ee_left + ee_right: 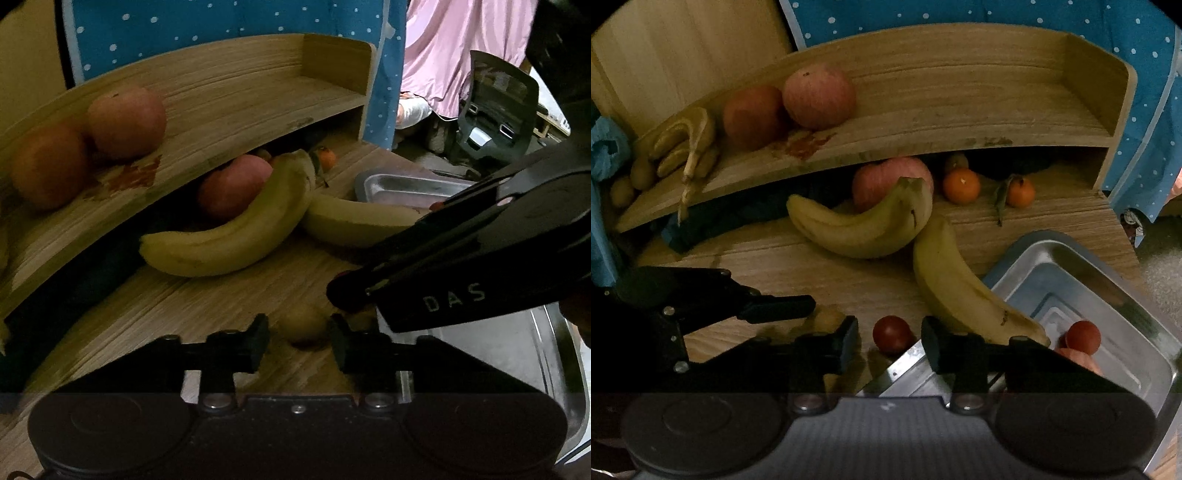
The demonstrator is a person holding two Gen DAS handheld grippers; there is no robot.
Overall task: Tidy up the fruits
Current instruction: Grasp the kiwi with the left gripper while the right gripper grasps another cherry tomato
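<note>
My left gripper [300, 341] is open, its jaws on either side of a small brownish fruit [306, 325] on the wooden table; the same fruit [827, 319] shows in the right wrist view beside the left gripper's fingers [783, 306]. My right gripper [889, 345] is open around a small red fruit [892, 334] at the edge of a steel tray [1071, 266]. Two bananas [864, 229] [960, 288] lie on the table. An apple [818, 96] and an orange fruit [753, 116] sit on the wooden shelf [923, 110].
Under the shelf lie another apple [882, 177] and two small oranges [961, 185] [1019, 192]. A banana bunch [685, 144] sits at the shelf's left end. The tray holds another red fruit [1082, 336]. A blue dotted cloth [1145, 92] hangs behind.
</note>
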